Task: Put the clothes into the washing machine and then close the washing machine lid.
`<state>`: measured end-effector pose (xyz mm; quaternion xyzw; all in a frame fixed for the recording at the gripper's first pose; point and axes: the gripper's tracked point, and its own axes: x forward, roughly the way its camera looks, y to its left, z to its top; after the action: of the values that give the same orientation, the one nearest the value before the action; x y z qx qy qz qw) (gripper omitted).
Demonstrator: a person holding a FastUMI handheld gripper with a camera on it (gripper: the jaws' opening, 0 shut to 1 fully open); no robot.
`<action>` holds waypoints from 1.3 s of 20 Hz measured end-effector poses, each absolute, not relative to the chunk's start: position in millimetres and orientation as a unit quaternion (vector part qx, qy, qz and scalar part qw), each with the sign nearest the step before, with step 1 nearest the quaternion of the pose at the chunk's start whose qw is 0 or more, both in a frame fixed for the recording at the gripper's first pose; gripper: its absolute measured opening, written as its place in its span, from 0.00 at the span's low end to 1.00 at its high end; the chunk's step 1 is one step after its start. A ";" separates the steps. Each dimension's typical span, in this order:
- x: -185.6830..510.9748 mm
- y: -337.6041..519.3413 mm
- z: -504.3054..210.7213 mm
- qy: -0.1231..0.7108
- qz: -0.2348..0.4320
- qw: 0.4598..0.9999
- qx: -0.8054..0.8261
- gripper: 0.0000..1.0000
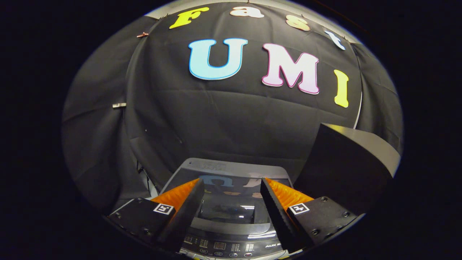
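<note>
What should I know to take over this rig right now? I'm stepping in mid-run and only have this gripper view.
Gripper: open, nothing between its fingers, held above the front of the washing machine.
Washing machine: directly below and ahead of the fingers; its glossy lid looks flat and shut, with the control panel nearest the gripper.
Black box: stands just beside the machine, beyond the right-hand finger.
Clothes: I see none from here, so I cannot tell whether they are already inside.
Done: unclear; the lid looks shut.
Left: find out where the clothes are; if not loaded, open the lid, load, shut.
</note>
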<state>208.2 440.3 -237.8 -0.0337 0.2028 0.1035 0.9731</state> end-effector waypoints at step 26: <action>53.1 279.2 -76.3 0.042 0.130 0.990 0.019 0.99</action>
<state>53.1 279.2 -76.3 0.0187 0.0418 0.1303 0.9904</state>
